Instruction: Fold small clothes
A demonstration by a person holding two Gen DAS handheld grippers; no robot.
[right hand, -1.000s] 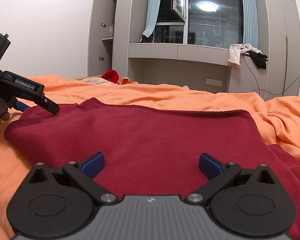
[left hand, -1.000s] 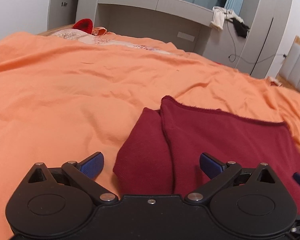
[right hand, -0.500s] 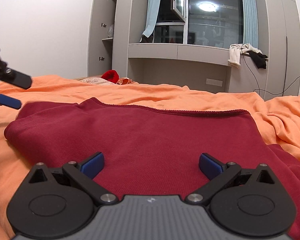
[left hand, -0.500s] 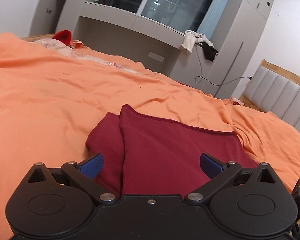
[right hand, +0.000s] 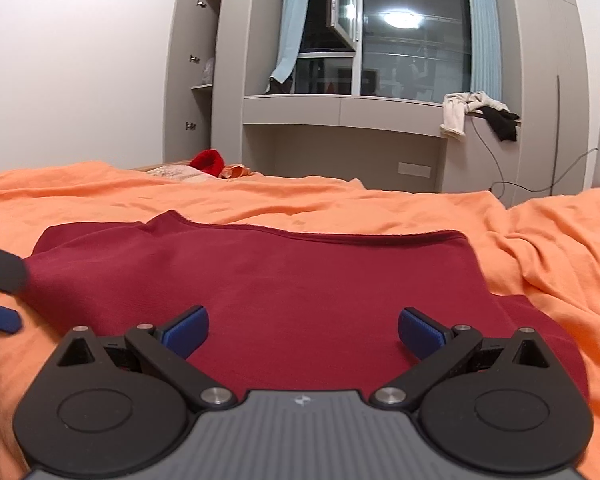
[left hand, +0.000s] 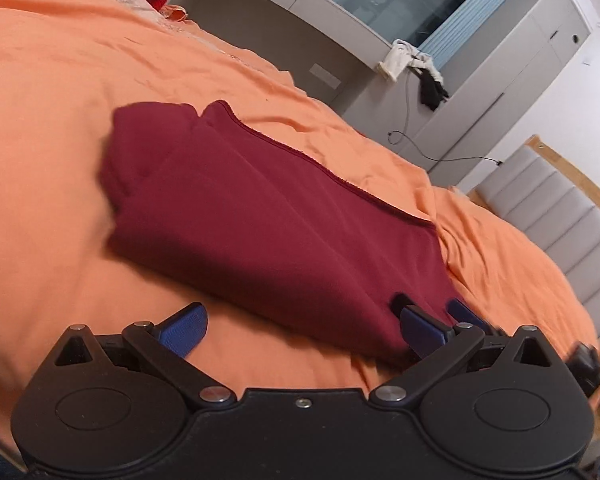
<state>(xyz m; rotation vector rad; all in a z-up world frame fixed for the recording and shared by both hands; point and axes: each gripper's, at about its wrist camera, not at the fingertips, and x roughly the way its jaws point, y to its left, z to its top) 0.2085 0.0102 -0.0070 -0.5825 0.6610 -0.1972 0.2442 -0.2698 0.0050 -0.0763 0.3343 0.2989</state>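
**Loose layers may slip at the next fold**

The garment (right hand: 260,292) lies partly folded on the orange bed (right hand: 540,232), one flap doubled over at its left end. Both grippers hang just off its near edge, left gripper (left hand: 300,320) and right gripper (right hand: 302,326) with jaws wide apart, gripping nothing. A pinch that catches only the top layer (the cloth looks soft and thick) could drag the flap open. The sheet might bunch up too.
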